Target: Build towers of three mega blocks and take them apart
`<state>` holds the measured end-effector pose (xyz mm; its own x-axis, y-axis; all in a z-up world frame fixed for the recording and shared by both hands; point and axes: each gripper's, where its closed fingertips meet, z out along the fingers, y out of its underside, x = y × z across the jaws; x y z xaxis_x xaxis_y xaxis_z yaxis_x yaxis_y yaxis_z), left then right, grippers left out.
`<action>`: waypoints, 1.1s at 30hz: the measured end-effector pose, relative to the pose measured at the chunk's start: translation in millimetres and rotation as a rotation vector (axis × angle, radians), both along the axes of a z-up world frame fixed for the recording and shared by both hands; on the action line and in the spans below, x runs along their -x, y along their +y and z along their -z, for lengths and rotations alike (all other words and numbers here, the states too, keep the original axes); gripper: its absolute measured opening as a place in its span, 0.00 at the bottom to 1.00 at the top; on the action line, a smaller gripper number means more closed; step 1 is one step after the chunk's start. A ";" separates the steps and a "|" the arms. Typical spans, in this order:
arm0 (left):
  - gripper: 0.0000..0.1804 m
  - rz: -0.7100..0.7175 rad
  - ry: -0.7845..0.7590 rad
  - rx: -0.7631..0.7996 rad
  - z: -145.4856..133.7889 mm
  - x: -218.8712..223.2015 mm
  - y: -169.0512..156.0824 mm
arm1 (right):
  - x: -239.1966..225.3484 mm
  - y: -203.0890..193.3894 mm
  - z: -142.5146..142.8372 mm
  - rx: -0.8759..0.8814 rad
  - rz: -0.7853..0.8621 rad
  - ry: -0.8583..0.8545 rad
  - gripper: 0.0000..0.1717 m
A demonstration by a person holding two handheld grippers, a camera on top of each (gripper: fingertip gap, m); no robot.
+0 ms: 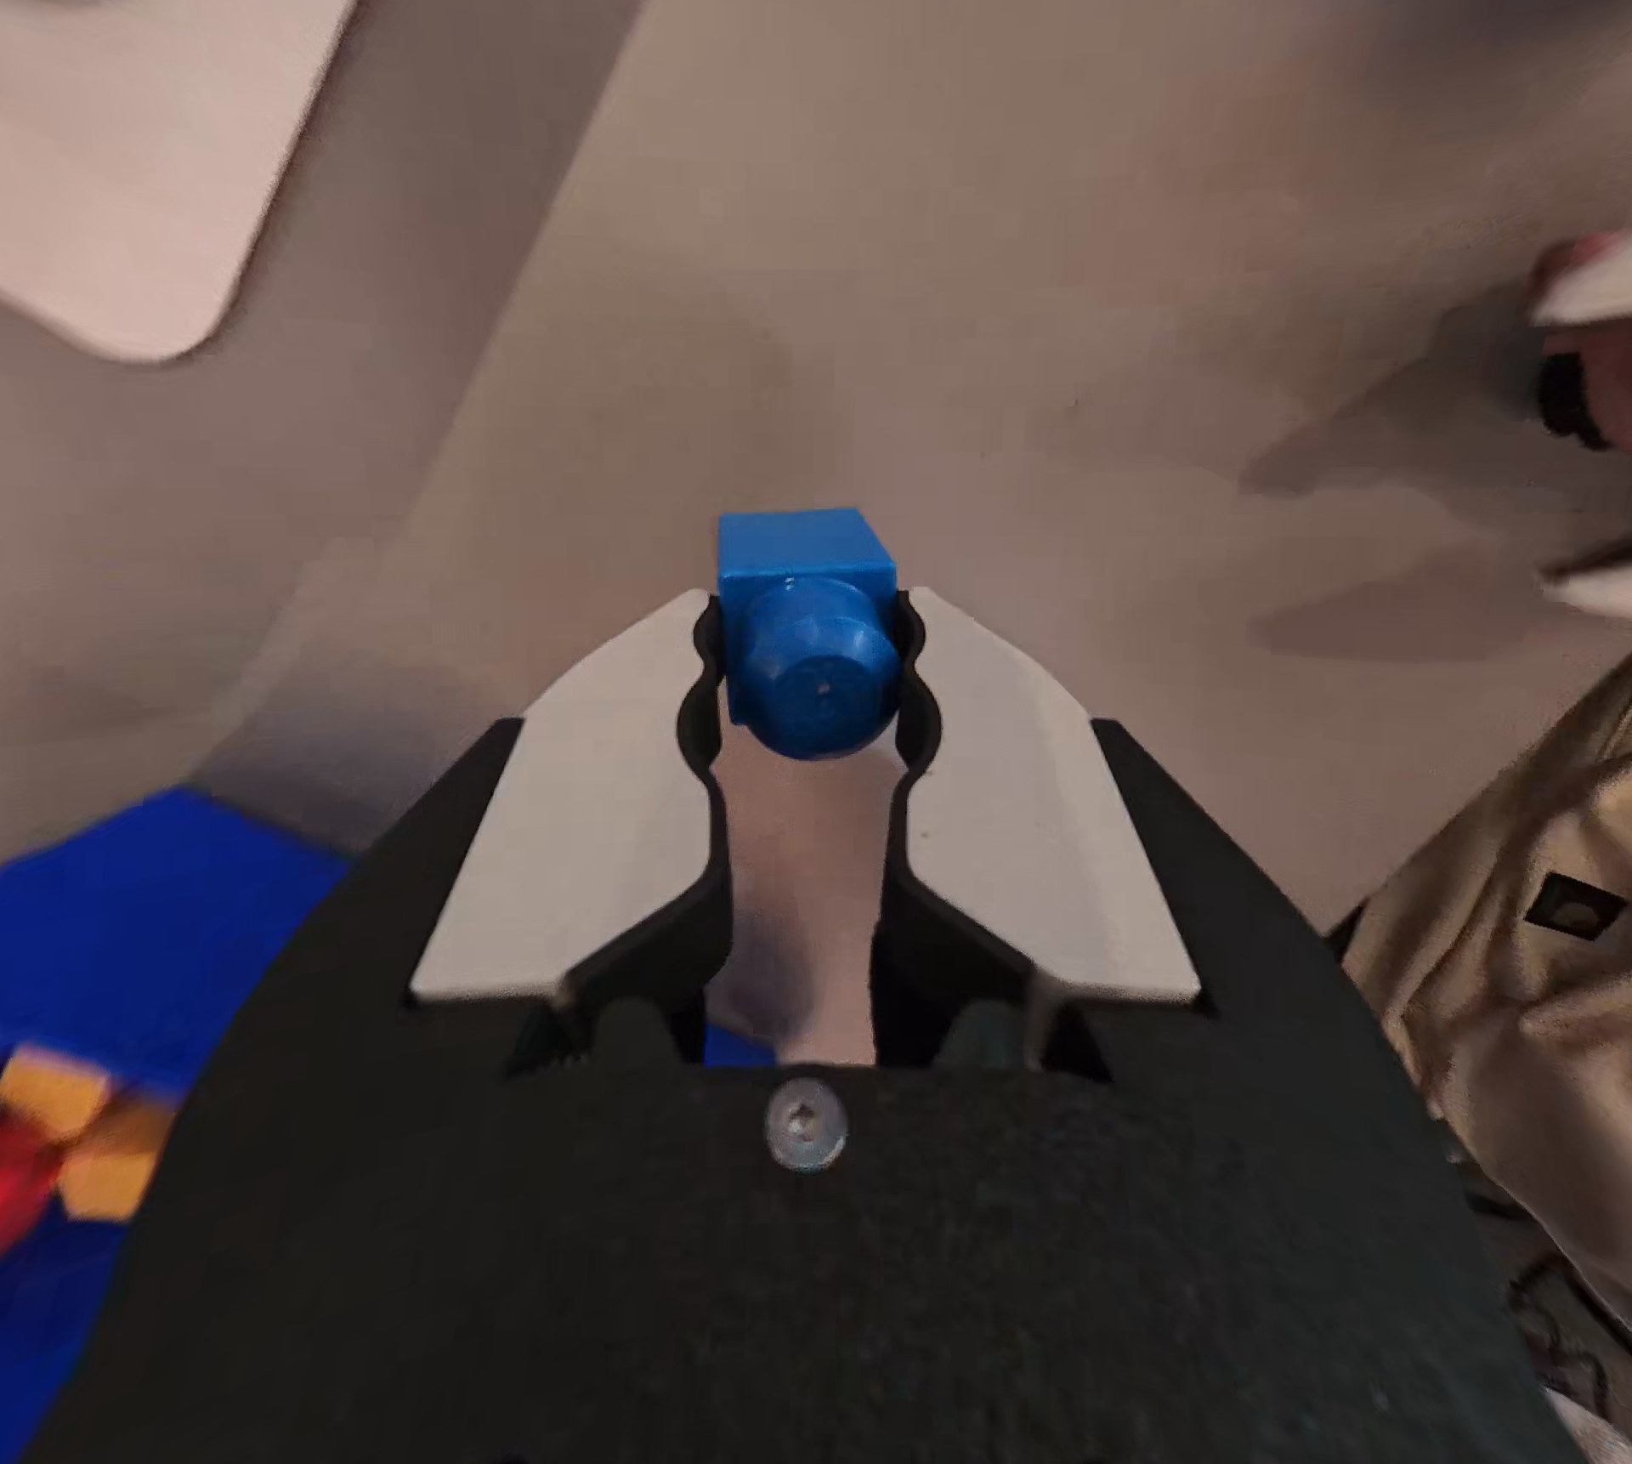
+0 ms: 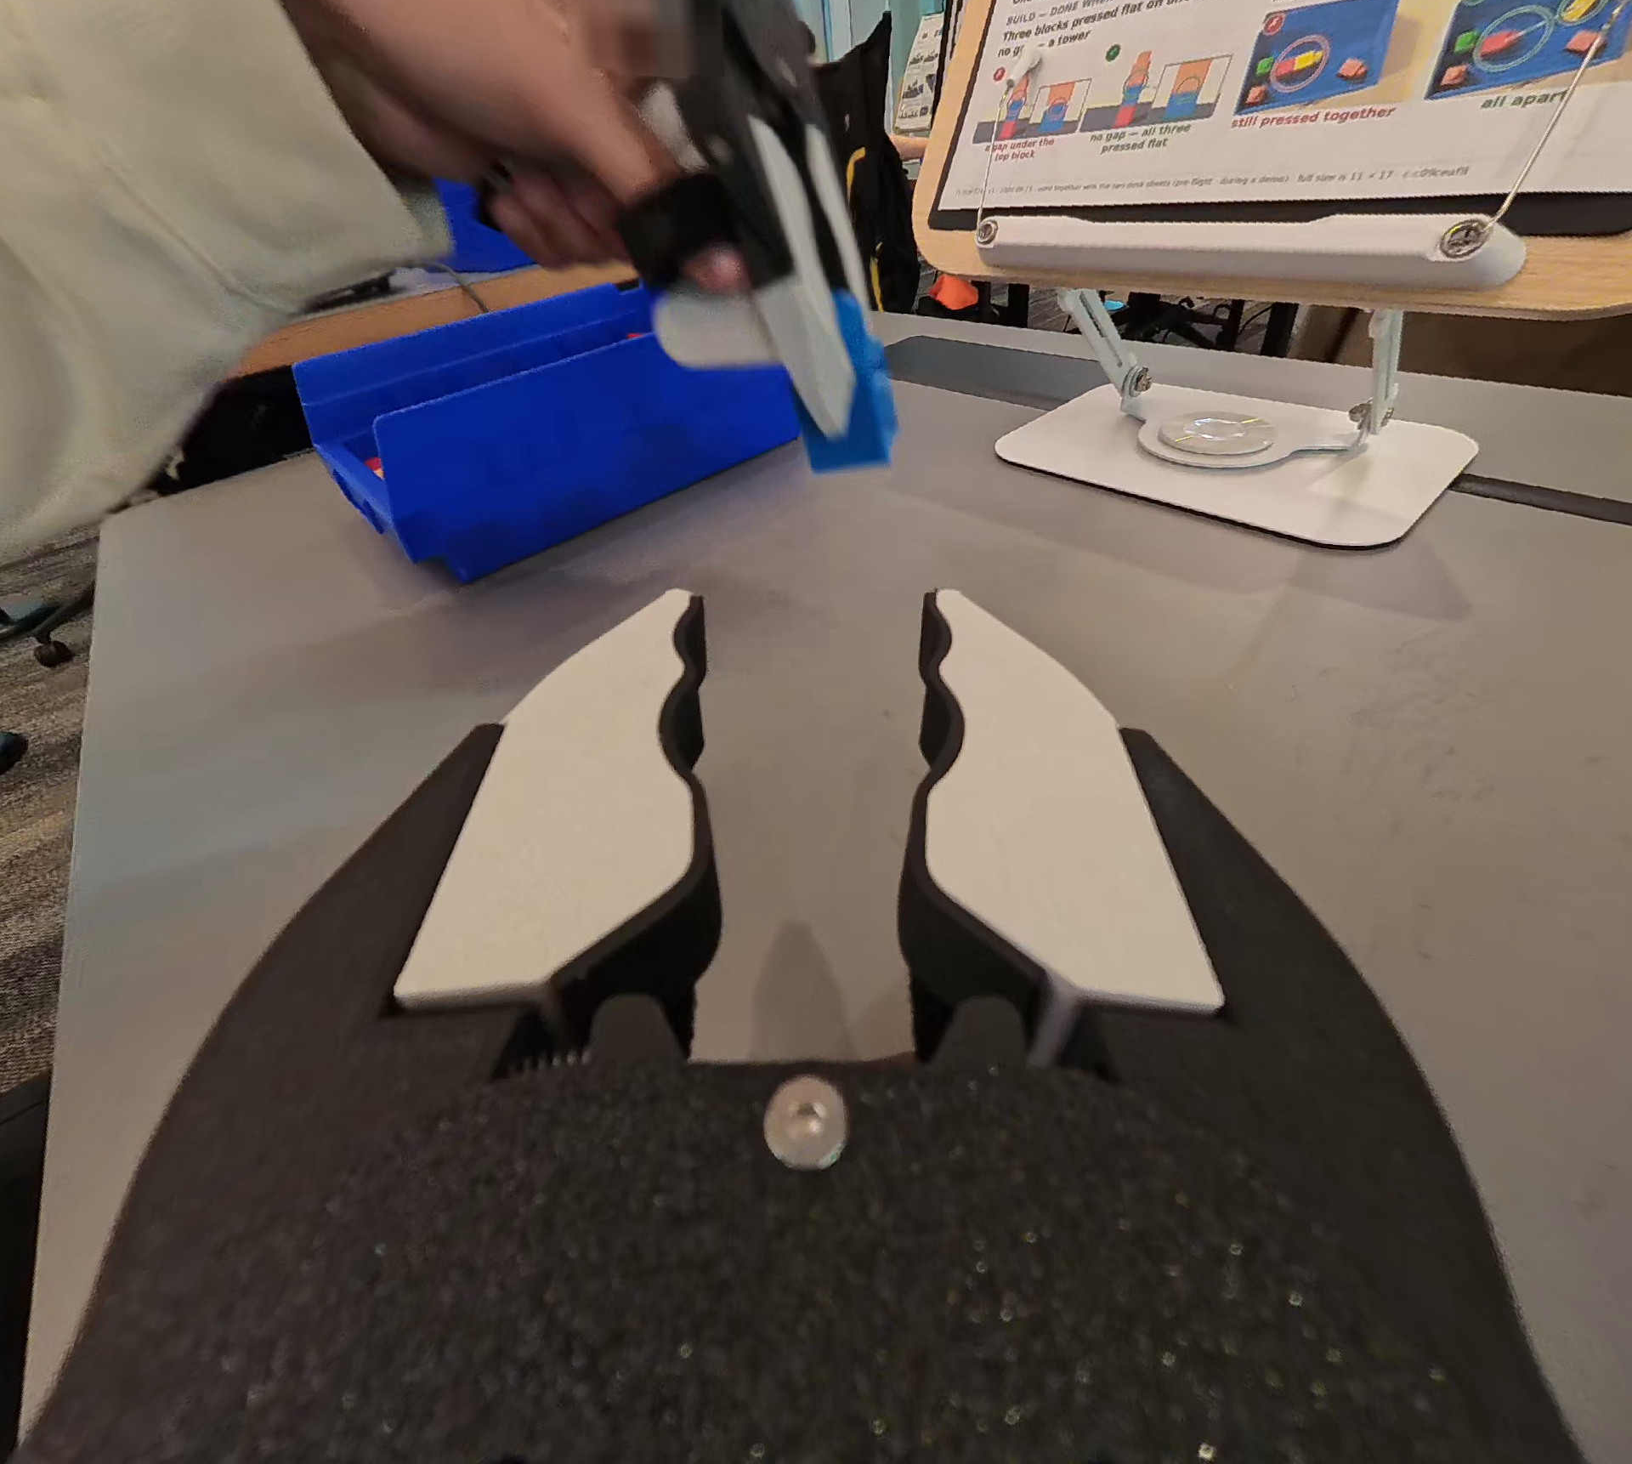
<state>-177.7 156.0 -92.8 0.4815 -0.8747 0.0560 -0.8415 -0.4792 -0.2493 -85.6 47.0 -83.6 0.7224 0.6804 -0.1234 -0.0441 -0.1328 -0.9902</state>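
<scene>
Left gripper (image 1: 811,662) clamped on a blue block (image 1: 808,627), both black pads pressed to its sides, stud end facing back toward the camera. Held clear of the grey table (image 2: 1148,715), above the middle of its far half, as seen from the right wrist view, where the same gripper (image 2: 826,397) points downward with the block (image 2: 852,406) between its fingertips, gripped by a hand (image 2: 494,123) in a cream sleeve.

Right gripper (image 2: 812,680) open, nothing between its fingers, hovering low over the near middle of the table, pointed at the far edge.

Blue bin (image 2: 547,432) toward the far left corner of the table, tilted front facing in, a bit of red and yellow visible inside at its left end. Same bin (image 1: 159,936) blurred at the lower left of the left wrist view, with orange and red blocks (image 1: 71,1139) inside.

White stand base (image 2: 1236,468) near the far right corner, carrying a wooden board (image 2: 963,185) with a printed instruction sheet (image 2: 1280,52) clipped to it. Block well apart from both bin and stand, closer to the bin.
</scene>
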 end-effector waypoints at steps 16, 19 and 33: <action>0.21 0.018 0.108 0.051 85.9 -57.9 19.9 | 3.3 -3.2 5.2 0.029 -0.029 -0.004 0.27; 0.33 0.001 0.032 0.015 70.4 -55.5 15.2 | 3.9 -3.3 5.8 0.035 -0.035 -0.001 0.27; 0.37 -0.207 -0.150 -0.366 -97.1 212.0 -89.8 | 9.0 0.2 11.1 0.059 -0.042 -0.014 0.27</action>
<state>-389.7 66.2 4.3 0.6583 -0.7361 -0.1570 -0.6791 -0.4910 -0.5456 -94.6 47.2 -94.6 0.6950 0.7022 -0.1543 -0.0237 -0.1921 -0.9811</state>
